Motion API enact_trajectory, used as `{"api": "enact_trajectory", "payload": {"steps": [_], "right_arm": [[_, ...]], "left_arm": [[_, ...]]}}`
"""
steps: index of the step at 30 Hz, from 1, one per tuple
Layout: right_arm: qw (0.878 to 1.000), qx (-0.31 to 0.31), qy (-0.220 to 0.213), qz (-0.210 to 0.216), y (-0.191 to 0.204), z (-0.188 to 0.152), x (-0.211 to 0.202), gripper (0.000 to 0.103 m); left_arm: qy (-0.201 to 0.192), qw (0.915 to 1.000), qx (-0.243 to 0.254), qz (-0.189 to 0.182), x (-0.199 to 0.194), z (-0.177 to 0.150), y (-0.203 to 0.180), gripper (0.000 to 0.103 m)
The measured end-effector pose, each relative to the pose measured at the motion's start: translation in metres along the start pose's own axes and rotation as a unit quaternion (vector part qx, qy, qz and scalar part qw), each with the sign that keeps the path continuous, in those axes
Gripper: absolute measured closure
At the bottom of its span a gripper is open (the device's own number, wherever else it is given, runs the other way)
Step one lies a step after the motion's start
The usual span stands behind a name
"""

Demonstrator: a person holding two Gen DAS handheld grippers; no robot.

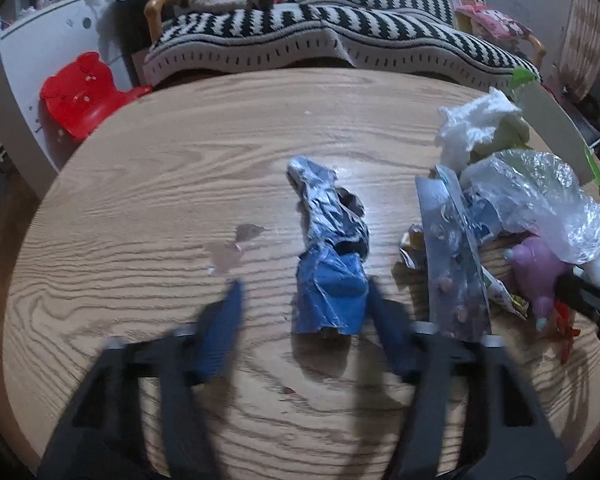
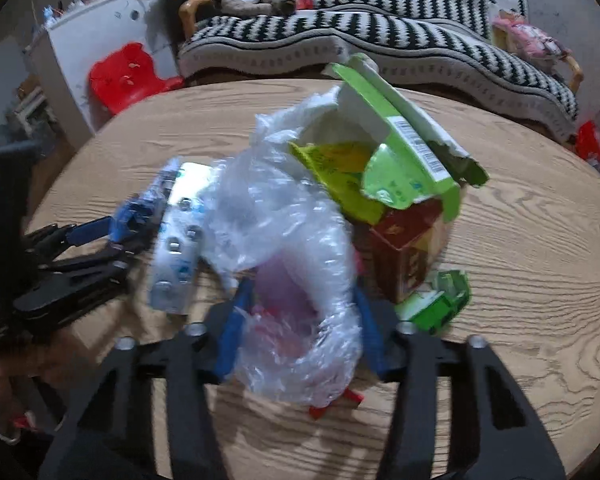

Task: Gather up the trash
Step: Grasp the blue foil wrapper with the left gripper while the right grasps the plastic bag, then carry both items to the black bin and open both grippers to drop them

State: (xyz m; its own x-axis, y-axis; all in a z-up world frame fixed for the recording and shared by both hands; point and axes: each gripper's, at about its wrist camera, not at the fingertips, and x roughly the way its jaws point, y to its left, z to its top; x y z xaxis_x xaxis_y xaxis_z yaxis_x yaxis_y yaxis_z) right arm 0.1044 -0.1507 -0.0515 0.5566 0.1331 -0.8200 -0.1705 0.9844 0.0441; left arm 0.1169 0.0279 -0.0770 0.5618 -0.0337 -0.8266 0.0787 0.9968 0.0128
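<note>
A crumpled blue and silver wrapper (image 1: 332, 256) lies on the round wooden table (image 1: 148, 184). My left gripper (image 1: 302, 292) is open, its right finger touching the wrapper's near end, its left finger apart from it. A trash pile lies to the right: a silver blister pack (image 1: 452, 256), a clear plastic bag (image 1: 540, 200), white tissue (image 1: 476, 124) and a purple toy (image 1: 540, 268). In the right wrist view my right gripper (image 2: 300, 304) is open around the clear plastic bag (image 2: 292, 248), which covers something pink. The left gripper (image 2: 96, 232) shows at the left by the blister pack (image 2: 176, 248).
A torn green carton (image 2: 404, 148), a yellow wrapper (image 2: 340, 172), a red box (image 2: 408, 240) and a small green box (image 2: 440, 300) lie in the pile. Behind the table stand a striped sofa (image 1: 320, 36), a red chair (image 1: 84, 92) and a white cabinet (image 1: 40, 48).
</note>
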Motion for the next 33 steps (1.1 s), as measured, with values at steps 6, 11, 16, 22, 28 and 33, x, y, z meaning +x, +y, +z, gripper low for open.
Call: {"api": "enact_trajectory", "payload": {"steps": [6,11,16,22,28,33], "right_arm": [[0.999,0.012,-0.047,0.016,-0.010,0.002,-0.032,0.089],[0.996,0.026,-0.084,0.034,-0.019,0.003,-0.060,0.089],[0.994,0.035,-0.094,0.039,-0.032,0.000,-0.078,0.089],[0.991,0.060,-0.120,0.016,-0.073,-0.026,-0.127,0.089],[0.979,0.126,-0.151,-0.049,-0.163,-0.087,-0.201,0.089],[0.957,0.207,-0.156,-0.129,-0.247,-0.160,-0.251,0.089]], "left_arm": [[-0.038,0.9992,0.002,-0.007,-0.028,0.004,-0.003,0.083],[-0.065,0.9979,0.004,-0.008,-0.052,0.005,-0.009,0.083],[-0.075,0.9970,0.011,-0.014,-0.071,0.005,-0.021,0.083],[-0.090,0.9943,0.035,-0.045,-0.095,-0.003,-0.053,0.083],[-0.120,0.9811,0.091,-0.122,-0.126,-0.010,-0.144,0.083],[-0.112,0.9573,0.164,-0.210,-0.140,-0.036,-0.251,0.083]]}}
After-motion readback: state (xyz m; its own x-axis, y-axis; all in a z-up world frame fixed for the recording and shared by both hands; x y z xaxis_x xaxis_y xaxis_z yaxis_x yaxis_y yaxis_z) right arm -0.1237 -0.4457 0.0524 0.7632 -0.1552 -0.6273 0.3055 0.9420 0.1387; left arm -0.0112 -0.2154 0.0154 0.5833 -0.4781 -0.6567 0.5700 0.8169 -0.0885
